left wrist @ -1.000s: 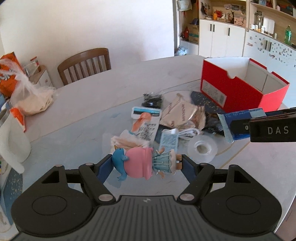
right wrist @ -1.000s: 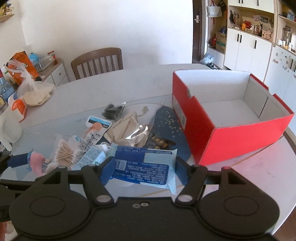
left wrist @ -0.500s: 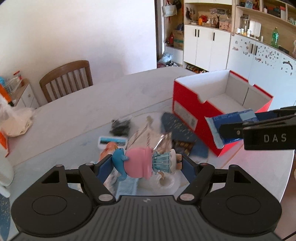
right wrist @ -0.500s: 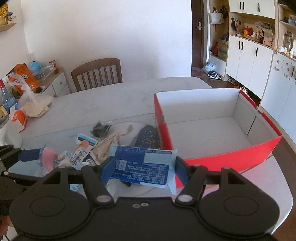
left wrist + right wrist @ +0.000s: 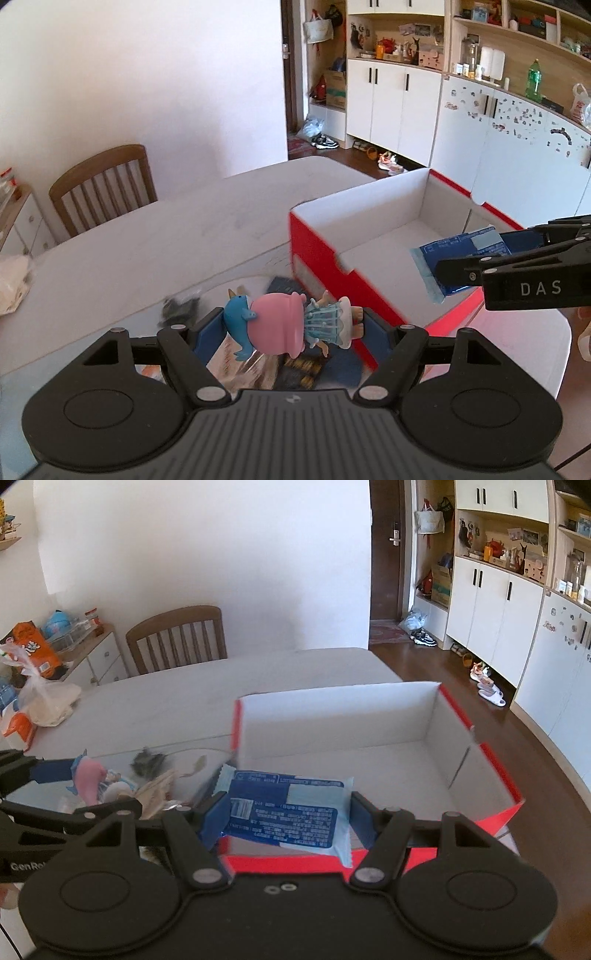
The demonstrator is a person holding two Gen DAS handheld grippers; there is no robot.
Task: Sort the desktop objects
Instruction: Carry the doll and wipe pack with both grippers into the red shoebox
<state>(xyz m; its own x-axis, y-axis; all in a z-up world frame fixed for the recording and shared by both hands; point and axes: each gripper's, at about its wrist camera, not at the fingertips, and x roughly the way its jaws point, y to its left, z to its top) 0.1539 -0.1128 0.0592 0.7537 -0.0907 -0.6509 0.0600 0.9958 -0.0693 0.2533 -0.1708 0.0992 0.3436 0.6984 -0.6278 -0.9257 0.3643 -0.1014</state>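
Red cardboard box [image 5: 373,738], white inside, sits open on the right part of the table [image 5: 155,240]. Its floor shows bare in both views; nothing visible inside yet, though the nearest strip of the floor is hidden behind the right gripper.

Right gripper [image 5: 286,814]: jaws closed on a blue wipes packet [image 5: 286,810], held flat, crosswise between the blue pads. The packet hangs just over the near red wall, partly above the box interior. Seen from the left wrist view, the same packet [image 5: 461,262] is over the right half of the box.

Left gripper [image 5: 293,326]: jaws closed on a small toy figure [image 5: 284,323] with pink hood, blue fish-like hat and pale blue dress, held lying sideways. It is above the clutter, just left of the near left corner of the box, not over the opening.

Remaining on the table, left of the box: a loose pile [image 5: 162,786] of wrappers and packets, partly blurred, plus a dark bundle [image 5: 181,308] on the far side of it. Individual items cannot be counted.

Judgement: sorting is at an early stage. Two items are lifted and none delivered. The packet looks ready for release into the box; the figure needs to travel right first. The pile is left for further trips.
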